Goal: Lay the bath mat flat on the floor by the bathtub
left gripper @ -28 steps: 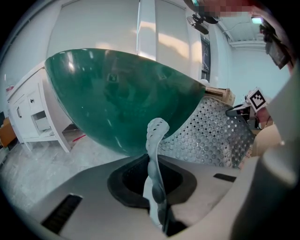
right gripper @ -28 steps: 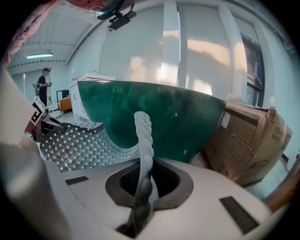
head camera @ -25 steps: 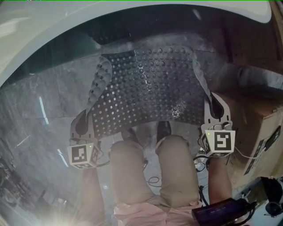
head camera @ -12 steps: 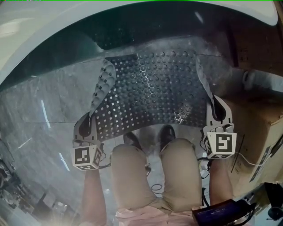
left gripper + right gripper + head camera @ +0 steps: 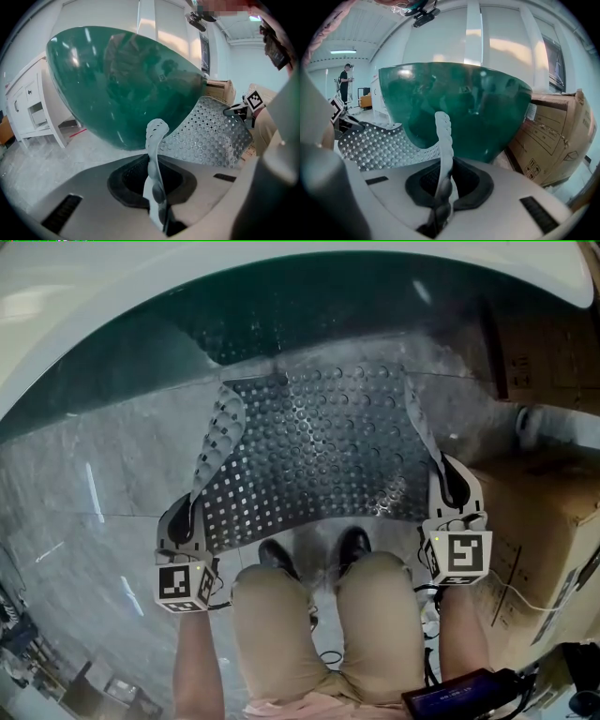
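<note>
Both handheld grippers are clamped on the grey perforated rubber bath mat: the left gripper pinches its near left corner and the right gripper its near right corner, and each gripper view shows a thin strip of mat standing upright between closed jaws. The mat spreads away from the person toward the dark green oval bathtub. Its far edge appears to sit on the grey marbled floor right at the tub's base, while the near edge hangs raised over the person's dark shoes and the side edges curl up to the jaws. The step looks like lowering this near edge. To do it well, the grippers should likely stay level and well apart so the sheet keeps taut, come down together, and let go only once both corners lie on the floor. The feet would need to clear the near edge, and the brown cardboard box stands close on the right.
</note>
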